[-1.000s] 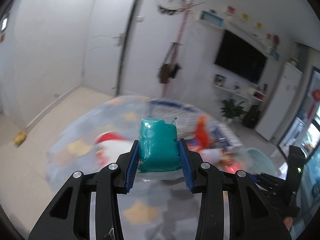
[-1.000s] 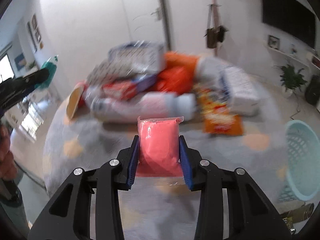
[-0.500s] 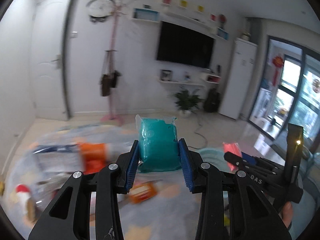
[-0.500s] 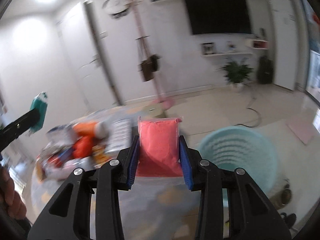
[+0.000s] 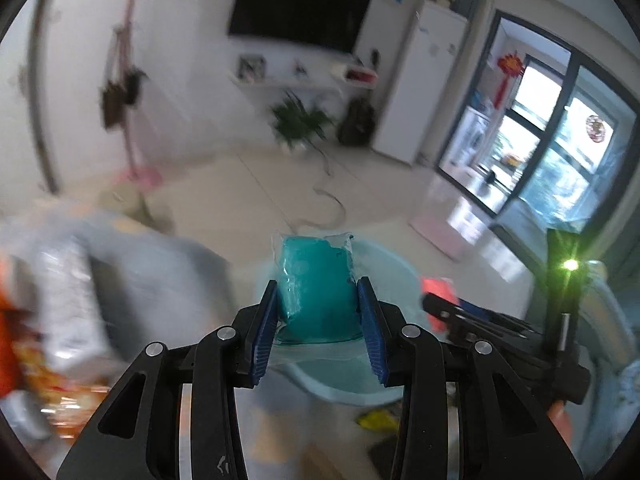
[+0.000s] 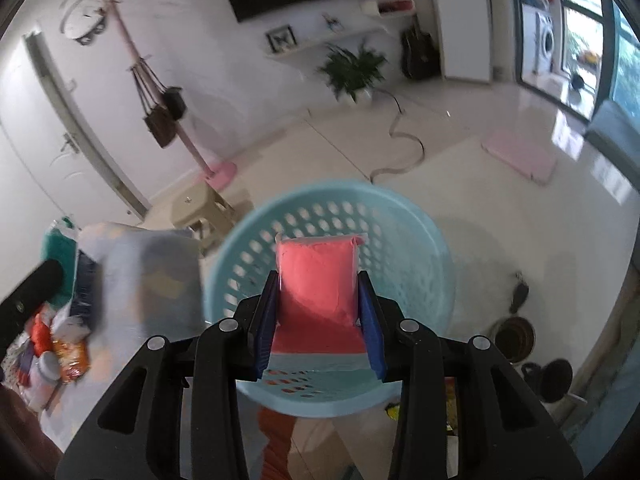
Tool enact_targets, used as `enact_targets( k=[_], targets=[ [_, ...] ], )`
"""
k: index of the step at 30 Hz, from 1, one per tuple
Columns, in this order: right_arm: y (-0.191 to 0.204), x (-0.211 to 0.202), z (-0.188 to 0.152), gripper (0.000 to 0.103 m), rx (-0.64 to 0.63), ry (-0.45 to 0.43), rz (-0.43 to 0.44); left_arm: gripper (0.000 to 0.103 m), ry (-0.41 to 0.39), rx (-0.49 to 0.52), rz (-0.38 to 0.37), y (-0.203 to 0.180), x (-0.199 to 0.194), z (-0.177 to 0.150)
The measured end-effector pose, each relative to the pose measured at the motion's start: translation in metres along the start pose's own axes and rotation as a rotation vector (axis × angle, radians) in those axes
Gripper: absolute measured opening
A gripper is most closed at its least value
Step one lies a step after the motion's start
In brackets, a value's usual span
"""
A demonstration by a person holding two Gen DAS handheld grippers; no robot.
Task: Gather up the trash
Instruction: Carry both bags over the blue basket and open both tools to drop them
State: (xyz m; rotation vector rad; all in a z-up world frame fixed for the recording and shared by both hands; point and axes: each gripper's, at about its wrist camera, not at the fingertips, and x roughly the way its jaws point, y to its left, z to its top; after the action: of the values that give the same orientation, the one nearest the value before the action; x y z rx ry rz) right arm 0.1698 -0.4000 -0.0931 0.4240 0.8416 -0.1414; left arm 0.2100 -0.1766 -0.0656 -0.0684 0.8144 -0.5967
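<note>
Both grippers had swung from the littered bench toward the pale blue basket (image 6: pixel 416 248), now centre frame, with the right gripper (image 6: pixel 319 312) jaws clamped on the pink pouch (image 6: pixel 318 280) and the left gripper (image 5: pixel 318 320) jaws on the teal pouch (image 5: pixel 316 280), so dropping looked next.

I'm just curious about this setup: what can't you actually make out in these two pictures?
- Basket floor, right wrist view: hidden by the pink pouch.
- Trash pile, left wrist view: motion-blurred, labels unreadable.
- Basket, left wrist view: mostly behind the teal pouch.
- Yellow scrap: too blurred to identify.
</note>
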Motion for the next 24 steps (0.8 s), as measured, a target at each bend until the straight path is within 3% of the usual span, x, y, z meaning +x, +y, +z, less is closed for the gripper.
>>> enact_targets(
  k=[2, 6, 8, 10, 17, 24],
  targets=[
    [-0.009, 0.012, -0.003, 0.035, 0.02, 0.034, -0.007, 0.038, 0.058, -0.025, -0.055, 0.003, 0.023, -0.005],
    [-0.02, 0.031, -0.007, 0.036, 0.05, 0.094, -0.01, 0.039, 0.119, -0.057, -0.079, 0.007, 0.05, -0.017],
    [-0.023, 0.037, -0.009, 0.039, 0.057, 0.112, -0.01, 0.049, 0.13, -0.057, -0.064, 0.011, 0.056, -0.019],
    [-0.026, 0.039, -0.008, 0.047, 0.067, 0.125, -0.005, 0.06, 0.124, -0.059, -0.066, 0.009, 0.055, -0.02],
    [-0.025, 0.03, -0.008, 0.05, 0.065, 0.103, 0.003, 0.062, 0.097, -0.037, -0.066, 0.003, 0.04, -0.017],
    [0.003, -0.005, -0.006, 0.05, -0.003, 0.033, 0.035, 0.062, 0.011, -0.026, -0.059, -0.001, -0.008, -0.017]
  ],
)
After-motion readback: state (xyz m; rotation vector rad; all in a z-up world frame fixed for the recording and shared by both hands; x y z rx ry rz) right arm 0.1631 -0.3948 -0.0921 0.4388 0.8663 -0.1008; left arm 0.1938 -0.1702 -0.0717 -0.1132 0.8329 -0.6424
